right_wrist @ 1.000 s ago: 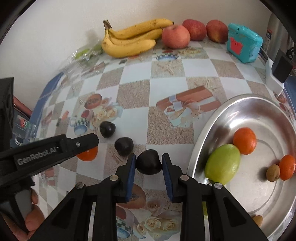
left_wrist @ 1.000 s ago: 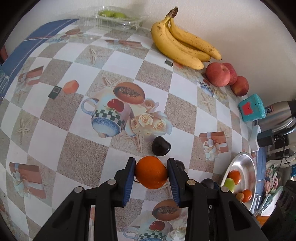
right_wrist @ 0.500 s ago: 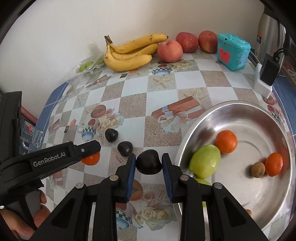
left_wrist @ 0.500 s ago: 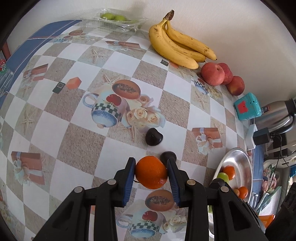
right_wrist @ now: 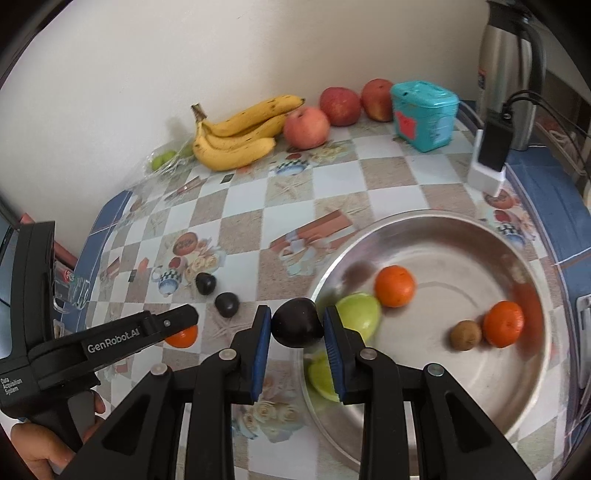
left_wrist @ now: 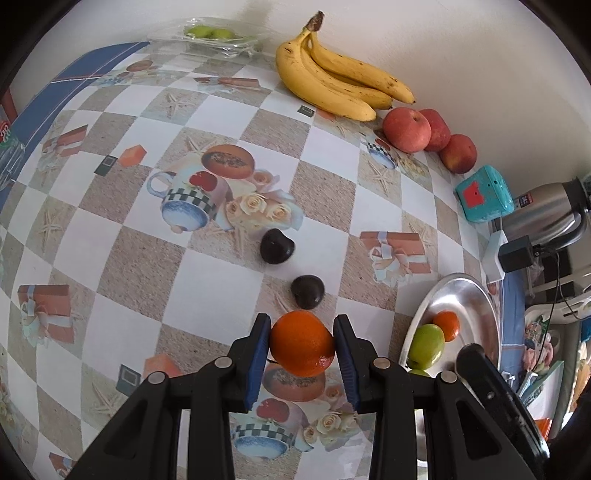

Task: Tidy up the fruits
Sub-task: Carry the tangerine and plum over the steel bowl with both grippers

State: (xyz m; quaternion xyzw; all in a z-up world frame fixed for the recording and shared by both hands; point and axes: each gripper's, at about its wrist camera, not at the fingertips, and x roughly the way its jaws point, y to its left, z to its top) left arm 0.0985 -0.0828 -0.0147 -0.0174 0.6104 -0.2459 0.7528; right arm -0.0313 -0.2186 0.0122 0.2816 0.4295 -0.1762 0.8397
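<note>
Orange in colour, a round citrus fruit point(left_wrist: 302, 343) is sitting clamped between the blue pads of the left claw point(left_wrist: 301, 349), held above the patterned worktop point(left_wrist: 122, 236) and clear of its surface. The right claw point(right_wrist: 297, 330) is clenching a dark plum point(right_wrist: 297, 322), its pads pressing both flanks, and is hanging at the near rim of the steel bowl point(right_wrist: 436, 229).

Inside that bowl a green fruit point(right_wrist: 360, 315) is lying just beside the held plum, with two oranges point(right_wrist: 394, 286), a small brown fruit point(right_wrist: 466, 335) and a second green piece point(right_wrist: 322, 378) partly hidden behind the right claw's finger.

On the worktop two further dark plums point(left_wrist: 277, 245) are resting near each other, apart from the bowl. Along the wall a bunch of bananas point(left_wrist: 340, 86) is lying beside three red apples point(left_wrist: 406, 129), then a teal box point(left_wrist: 484, 197) and a steel flask point(left_wrist: 546, 218). A clear packet of green fruit point(left_wrist: 210, 35) is lying at the far corner.

A hand point(right_wrist: 40, 448) is gripping the left claw's handle at the lower left of the right wrist view.
</note>
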